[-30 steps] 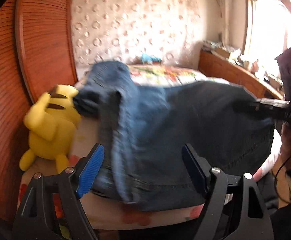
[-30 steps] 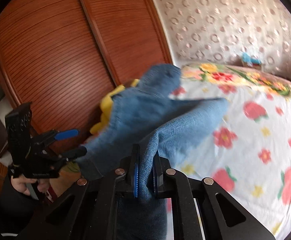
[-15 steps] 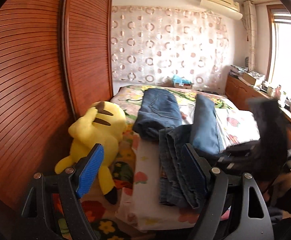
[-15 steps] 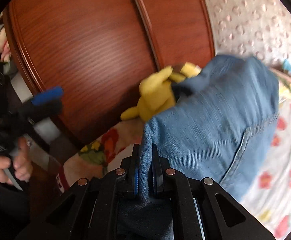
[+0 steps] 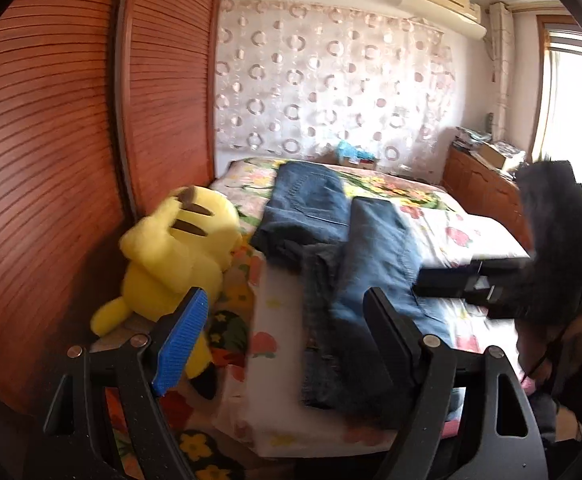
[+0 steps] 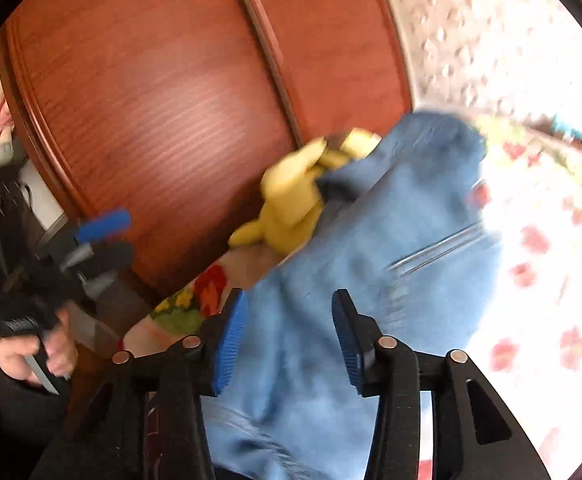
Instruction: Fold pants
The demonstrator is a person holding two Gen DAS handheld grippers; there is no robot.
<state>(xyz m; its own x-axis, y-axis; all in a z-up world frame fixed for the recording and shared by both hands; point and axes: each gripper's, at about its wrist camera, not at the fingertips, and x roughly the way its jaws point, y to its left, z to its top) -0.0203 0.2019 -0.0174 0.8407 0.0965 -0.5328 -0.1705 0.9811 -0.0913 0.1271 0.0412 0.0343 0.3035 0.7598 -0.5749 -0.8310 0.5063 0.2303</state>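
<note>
From the left wrist view, the left hand-held gripper [image 5: 283, 340] stands wide apart with nothing between its blue pads, hovering at the near end of the bed [image 5: 279, 420]. Just ahead of it, slightly toward its right finger, the jeans [image 5: 355, 264] lie on the floral sheet in a long narrow strip running away from it — leg laid over leg, by the look of it, so the lengthwise fold seems done. Beyond that strip a second piece of denim [image 5: 307, 200] lies folded; whether it is another pair or part of the same one I cannot tell. A yellow plush toy [image 5: 171, 256] sits off the left finger, against the wooden wardrobe [image 5: 71, 140], and the right hand-held gripper [image 5: 447, 280] shows as a dark blur past the right finger. From the right wrist view, that hand-held gripper [image 6: 289, 340] has just been opening — its pads now stand clear of the cloth, the jeans [image 6: 371, 260] lying below and ahead of the gap, released rather than held. The left hand-held gripper [image 6: 99, 236] and the hand [image 6: 31, 352] holding it are well off to its left. What seems left is the crosswise folding, bringing hem toward waistband, and squaring the bundle.
</note>
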